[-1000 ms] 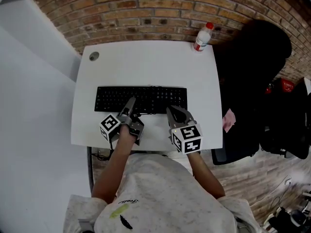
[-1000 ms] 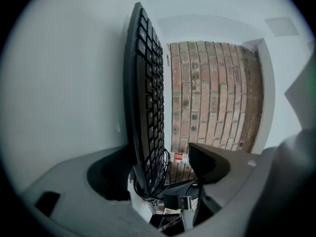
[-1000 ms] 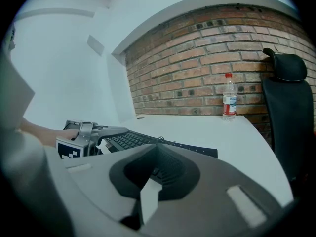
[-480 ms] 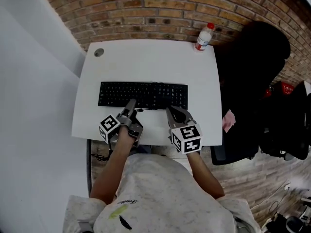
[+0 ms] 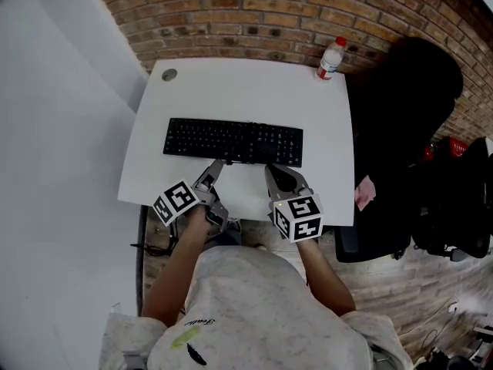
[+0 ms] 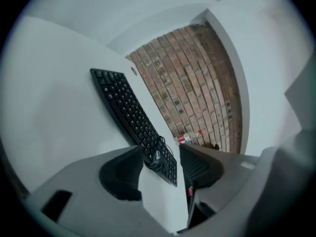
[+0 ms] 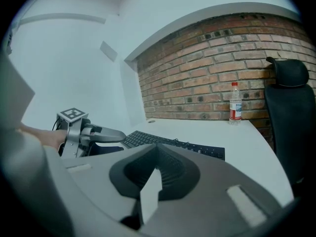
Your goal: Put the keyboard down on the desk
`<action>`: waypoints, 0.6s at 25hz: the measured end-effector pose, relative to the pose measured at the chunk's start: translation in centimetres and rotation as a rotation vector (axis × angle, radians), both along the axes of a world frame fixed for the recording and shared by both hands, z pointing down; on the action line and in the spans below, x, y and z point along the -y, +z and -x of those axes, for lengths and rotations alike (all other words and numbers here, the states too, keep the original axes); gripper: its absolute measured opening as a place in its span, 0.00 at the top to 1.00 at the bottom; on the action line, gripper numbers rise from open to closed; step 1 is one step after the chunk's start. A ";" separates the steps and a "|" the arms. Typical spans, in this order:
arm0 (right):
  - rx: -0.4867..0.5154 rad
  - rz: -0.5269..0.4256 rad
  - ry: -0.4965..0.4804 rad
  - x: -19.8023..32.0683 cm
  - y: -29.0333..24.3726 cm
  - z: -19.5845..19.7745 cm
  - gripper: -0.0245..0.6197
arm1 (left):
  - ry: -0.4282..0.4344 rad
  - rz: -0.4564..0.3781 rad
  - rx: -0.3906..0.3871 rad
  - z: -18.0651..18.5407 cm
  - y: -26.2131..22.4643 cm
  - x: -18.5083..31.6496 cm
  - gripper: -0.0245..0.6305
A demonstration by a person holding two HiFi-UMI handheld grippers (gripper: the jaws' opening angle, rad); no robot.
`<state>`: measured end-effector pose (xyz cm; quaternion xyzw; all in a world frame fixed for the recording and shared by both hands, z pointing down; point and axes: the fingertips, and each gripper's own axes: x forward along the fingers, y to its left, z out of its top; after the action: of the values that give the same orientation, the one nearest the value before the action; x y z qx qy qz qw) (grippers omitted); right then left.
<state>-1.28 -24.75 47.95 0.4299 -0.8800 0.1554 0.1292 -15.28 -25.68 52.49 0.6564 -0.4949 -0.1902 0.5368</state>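
Note:
The black keyboard point(image 5: 231, 142) lies flat across the middle of the white desk point(image 5: 246, 83), with a coiled cable point(image 6: 155, 158) at its near edge. My left gripper point(image 5: 215, 168) hovers just short of that edge. In the left gripper view its jaws point(image 6: 161, 154) are closing, with a gap still between them and only desk and keyboard point(image 6: 128, 112) beyond. My right gripper point(image 5: 272, 173) hangs over the bare desk in front of the keyboard's right part point(image 7: 173, 143). Its jaws point(image 7: 158, 147) meet with nothing in them.
A plastic bottle with a red cap point(image 5: 330, 58) stands at the desk's far right corner against the brick wall. A round grommet point(image 5: 169, 75) sits at the far left corner. A black office chair point(image 5: 400, 129) stands close to the desk's right side.
Both grippers have drawn back a little from the keyboard toward the desk's front edge. The keyboard stays flat on the desk.

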 end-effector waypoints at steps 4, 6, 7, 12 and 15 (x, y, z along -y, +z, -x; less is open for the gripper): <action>0.015 -0.020 -0.019 -1.0 -0.9 0.3 0.95 | 0.042 -0.084 0.170 -0.3 -1.9 -1.2 0.70; 0.021 -0.028 -0.028 -1.5 -1.2 0.3 0.95 | 0.067 -0.112 0.247 -0.7 -2.6 -1.8 0.72; 0.023 -0.032 -0.031 -1.8 -1.4 0.3 0.95 | 0.082 -0.123 0.289 -1.0 -2.8 -2.1 0.74; 0.032 -0.048 -0.035 -2.9 -2.2 -0.3 0.95 | 0.157 -0.200 0.485 -2.7 -4.3 -3.6 0.84; 0.039 -0.051 -0.027 -3.5 -2.4 -1.0 0.95 | 0.190 -0.261 0.581 -3.6 -5.2 -4.4 0.93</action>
<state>-0.29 -21.22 45.58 0.4180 -0.8917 0.1395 0.1032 -11.63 -21.28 47.27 0.7897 -0.5351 -0.0060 0.3001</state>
